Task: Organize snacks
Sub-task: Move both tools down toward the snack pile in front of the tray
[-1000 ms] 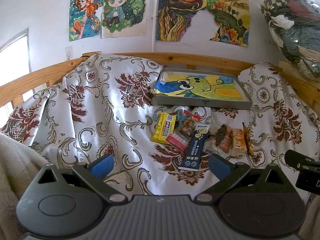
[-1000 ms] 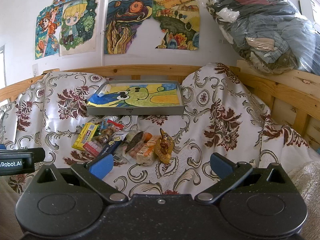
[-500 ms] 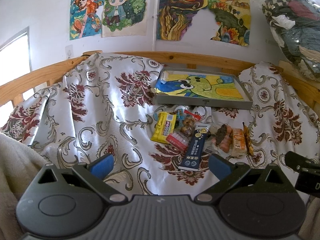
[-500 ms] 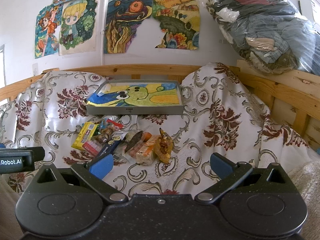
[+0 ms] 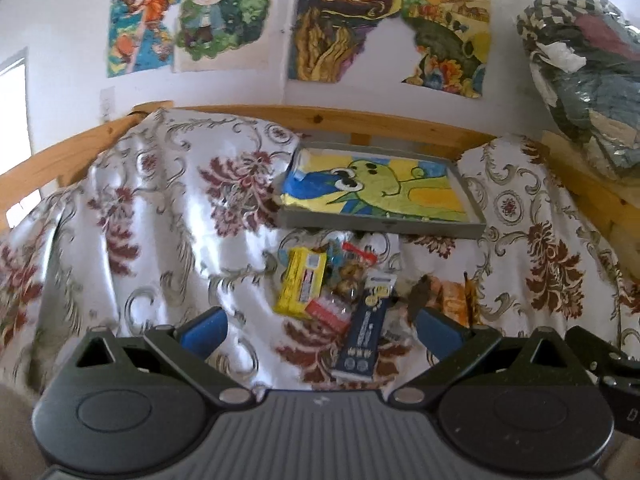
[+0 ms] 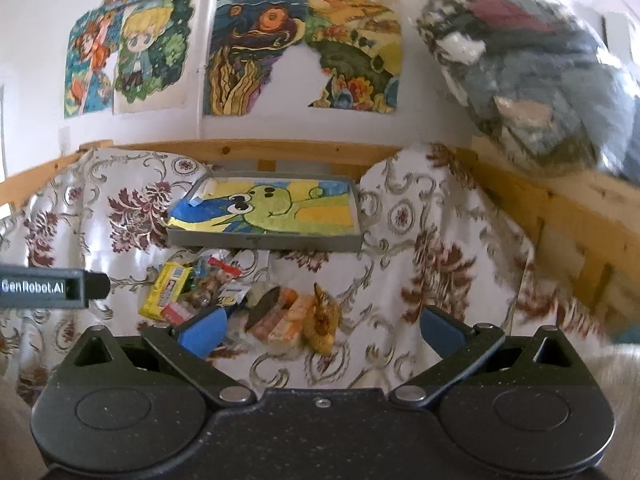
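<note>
Both hand-held grippers nearer snack pile (image 5: 344, 296) — tray (image 5: 380, 226) beyond

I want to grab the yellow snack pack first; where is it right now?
The yellow snack pack lies at the left end of the snack pile on the floral cloth, in front of the grey tray, beside a red packet.

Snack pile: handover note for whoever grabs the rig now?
Left gripper: open, empty, short of the pile.
Right gripper: open, empty, also short of it.
Snacks lie heaped on the floral cloth in front of the tray: yellow box, dark blue pack, orange packs.
Done: nothing, the tray holds no snacks.
Left: move every snack into the tray.
</note>
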Available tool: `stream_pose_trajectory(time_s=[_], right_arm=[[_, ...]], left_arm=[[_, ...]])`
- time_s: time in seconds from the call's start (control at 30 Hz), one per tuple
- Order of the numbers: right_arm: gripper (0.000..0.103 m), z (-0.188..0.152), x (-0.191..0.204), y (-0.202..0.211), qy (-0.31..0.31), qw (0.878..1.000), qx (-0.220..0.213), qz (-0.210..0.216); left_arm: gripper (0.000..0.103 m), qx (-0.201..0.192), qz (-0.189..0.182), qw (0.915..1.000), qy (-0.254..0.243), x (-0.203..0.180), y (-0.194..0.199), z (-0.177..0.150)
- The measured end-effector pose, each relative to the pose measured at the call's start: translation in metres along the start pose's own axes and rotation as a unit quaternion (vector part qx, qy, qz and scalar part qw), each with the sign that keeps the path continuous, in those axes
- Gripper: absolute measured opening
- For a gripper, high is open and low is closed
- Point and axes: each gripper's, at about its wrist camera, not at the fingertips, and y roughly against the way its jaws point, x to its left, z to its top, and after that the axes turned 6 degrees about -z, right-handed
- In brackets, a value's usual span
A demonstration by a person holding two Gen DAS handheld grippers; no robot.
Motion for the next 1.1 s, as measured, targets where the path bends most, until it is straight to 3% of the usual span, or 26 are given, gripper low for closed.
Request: stream_pose_trajectory(time_s=[0.33, 0.6, 0.93, 1.1], right_arm=[[0.102, 0.062, 0.025, -0.038, 0.116, 0.992, -0.007, 0.046], [0.102, 0.098, 0.036, -0.105, 0.119, 0.987, 0.040, 0.100], [0.101, 0.067, 0.084, -0.179, 0.112, 0.968, 0.119, 0.190], [0.097, 0.049, 0.108, -0.205, 0.098, 0.955, 0.168, 0.222]], left_arm=[[0.103, 0.043, -0.016, 0.9985, -0.029, 0.026, -0.050, 0.042], [0.103, 0.075, -0.026, 0.9957, -0.047, 0.040, -0.103, 0.068], [0.103, 0.134, -0.024, 0.9889, -0.061, 0.068, -0.176, 0.070], [0.103, 0.157, -0.030, 0.9868, -0.029, 0.079, -0.192, 0.066]])
